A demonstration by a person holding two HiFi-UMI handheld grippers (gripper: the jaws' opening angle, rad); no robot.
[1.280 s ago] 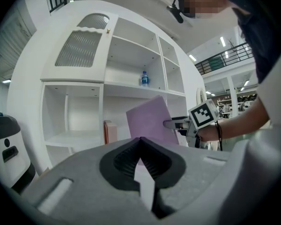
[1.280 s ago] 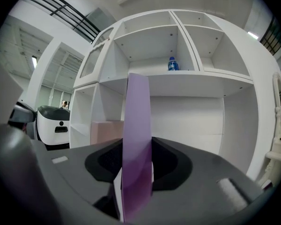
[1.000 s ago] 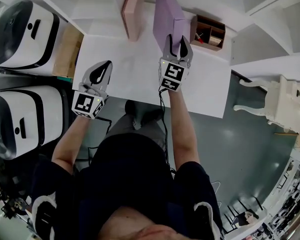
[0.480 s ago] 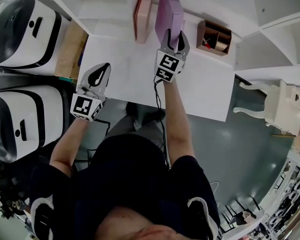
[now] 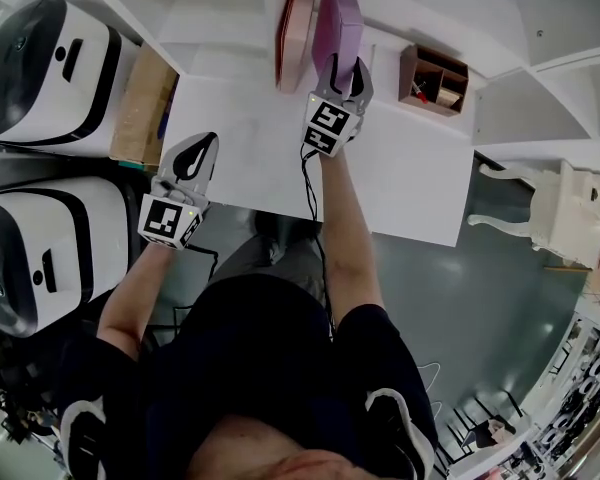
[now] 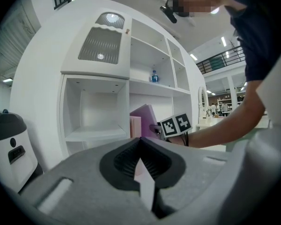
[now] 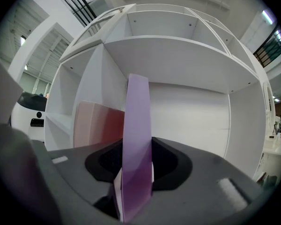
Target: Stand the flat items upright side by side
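**Step in hand:** placing second flat item.
- Right gripper (image 5: 342,68): fingers clamped on purple panel (image 7: 136,139), held upright on edge just right of pink panel (image 5: 297,28). Contact between the two not discernible.
- Pink panel already upright at shelf bay (image 7: 187,60).
- Left gripper (image 5: 198,153): fingers closed, empty, well left of pink panel, over table (image 5: 410,178) edge.

**Next move, judged:** seat purple panel parallel beside pink panel, release without tipping either.

**Writing:** none legible; only square markers on gripper cubes.
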